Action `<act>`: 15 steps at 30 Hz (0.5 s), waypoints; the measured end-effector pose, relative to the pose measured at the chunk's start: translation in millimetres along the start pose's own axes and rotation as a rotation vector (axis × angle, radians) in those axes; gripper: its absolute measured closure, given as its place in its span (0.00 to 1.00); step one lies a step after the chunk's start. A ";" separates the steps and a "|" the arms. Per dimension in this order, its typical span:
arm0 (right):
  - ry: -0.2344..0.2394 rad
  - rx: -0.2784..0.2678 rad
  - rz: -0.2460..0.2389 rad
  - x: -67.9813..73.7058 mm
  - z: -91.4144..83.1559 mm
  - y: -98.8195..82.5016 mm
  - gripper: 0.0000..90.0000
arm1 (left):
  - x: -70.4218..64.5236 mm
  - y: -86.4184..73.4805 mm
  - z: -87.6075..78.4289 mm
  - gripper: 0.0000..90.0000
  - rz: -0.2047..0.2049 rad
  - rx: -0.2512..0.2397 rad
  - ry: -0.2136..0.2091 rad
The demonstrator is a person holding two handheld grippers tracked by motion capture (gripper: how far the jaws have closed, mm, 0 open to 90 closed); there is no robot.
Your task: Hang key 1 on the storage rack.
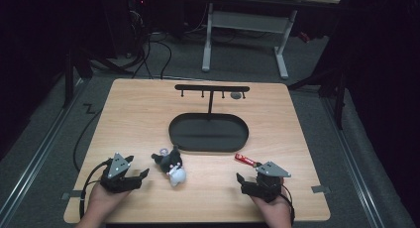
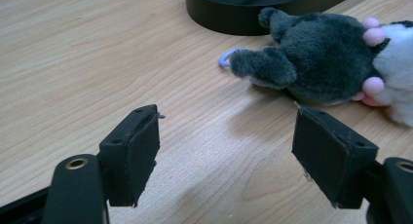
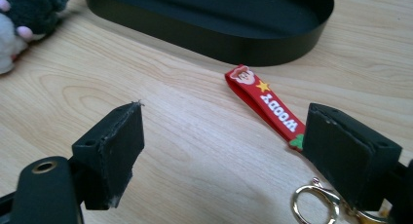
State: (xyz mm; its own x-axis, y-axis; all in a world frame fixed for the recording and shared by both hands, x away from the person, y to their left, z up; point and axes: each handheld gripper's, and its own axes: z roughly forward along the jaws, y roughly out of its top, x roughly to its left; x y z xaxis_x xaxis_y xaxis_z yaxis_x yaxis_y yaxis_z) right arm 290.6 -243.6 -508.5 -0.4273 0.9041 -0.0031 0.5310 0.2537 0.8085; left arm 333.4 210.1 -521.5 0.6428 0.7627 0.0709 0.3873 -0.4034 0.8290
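Observation:
A dark grey and white plush toy (image 1: pixel 172 167) with a small ring lies on the wooden table (image 1: pixel 148 119) in front of a black oval base (image 1: pixel 208 133). My left gripper (image 1: pixel 138 167) rests just left of it, open, jaws pointing at the plush (image 2: pixel 316 63) with bare table between them (image 2: pixel 226 136). A red "WOODY" strap (image 1: pixel 246 160) lies right of the plush. My right gripper (image 1: pixel 247 172) sits just behind it, open (image 3: pixel 224 131). The strap (image 3: pixel 265 104) runs under the right-hand jaw, and its gold clasp (image 3: pixel 311 204) lies near that jaw.
From the oval base (image 3: pixel 209 39) rises a black post with a T-bar of hooks (image 1: pixel 212 88); a small grey item (image 1: pixel 236 95) hangs at its right end. Beyond the table are cables on the floor and a white desk frame (image 1: pixel 245 39).

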 end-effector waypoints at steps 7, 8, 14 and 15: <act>0.019 0.010 -0.033 13.4 2.5 4.9 0.17 | -1.2 0.3 0.0 0.29 0.009 0.003 -0.001; 0.020 0.017 -0.034 14.8 2.6 5.4 0.17 | -1.6 0.3 0.3 0.29 0.009 0.001 0.001; 0.034 0.040 -0.010 17.2 4.1 6.8 0.17 | -4.7 0.7 2.0 0.28 0.022 -0.001 -0.008; 0.035 0.043 0.002 17.3 3.8 7.4 0.17 | -4.7 0.7 2.0 0.28 0.022 -0.001 -0.008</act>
State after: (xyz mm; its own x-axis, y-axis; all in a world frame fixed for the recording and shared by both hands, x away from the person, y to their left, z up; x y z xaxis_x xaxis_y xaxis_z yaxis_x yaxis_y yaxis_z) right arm 290.0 -224.8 -504.8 -0.4514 0.8921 0.0201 0.5623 0.2669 0.7826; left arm 331.9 205.2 -522.4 0.6566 0.7495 0.0848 0.3724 -0.4199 0.8276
